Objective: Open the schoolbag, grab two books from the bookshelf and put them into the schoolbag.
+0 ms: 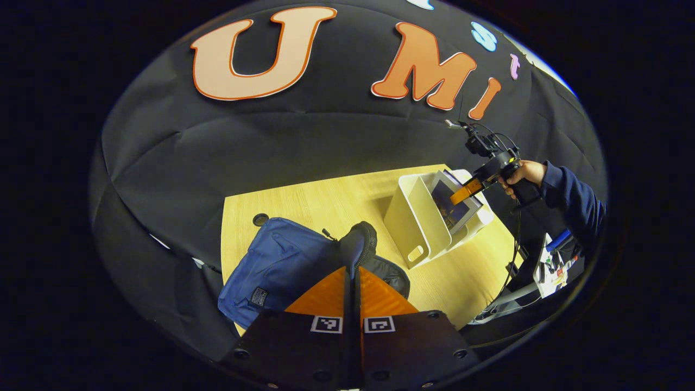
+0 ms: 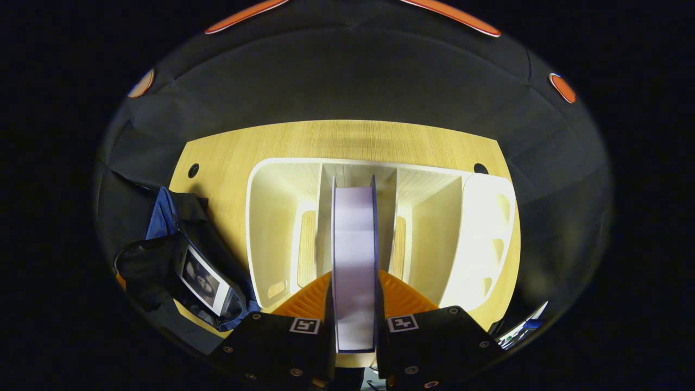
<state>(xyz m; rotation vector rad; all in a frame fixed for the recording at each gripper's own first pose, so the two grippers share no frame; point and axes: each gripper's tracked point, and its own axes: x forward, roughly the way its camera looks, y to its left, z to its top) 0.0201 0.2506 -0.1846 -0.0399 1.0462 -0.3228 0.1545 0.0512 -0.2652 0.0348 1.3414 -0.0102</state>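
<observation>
Right gripper view: my right gripper (image 2: 354, 304) pinches a book (image 2: 354, 255) standing edge-up in the white bookshelf (image 2: 483, 217) on the table (image 2: 347, 138). Left gripper (image 1: 353, 282) is pressed together on the blue schoolbag's (image 1: 277, 266) dark flap; another book (image 2: 203, 279) sits inside the bag.

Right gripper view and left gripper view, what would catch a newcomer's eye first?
In the right gripper view, the book stands on edge, clamped in the right gripper, just over the white bookshelf on the wooden table. At lower left, the blue schoolbag gapes open with another book already inside. In the left gripper view, the left gripper pinches the schoolbag's dark flap, holding it up.
</observation>
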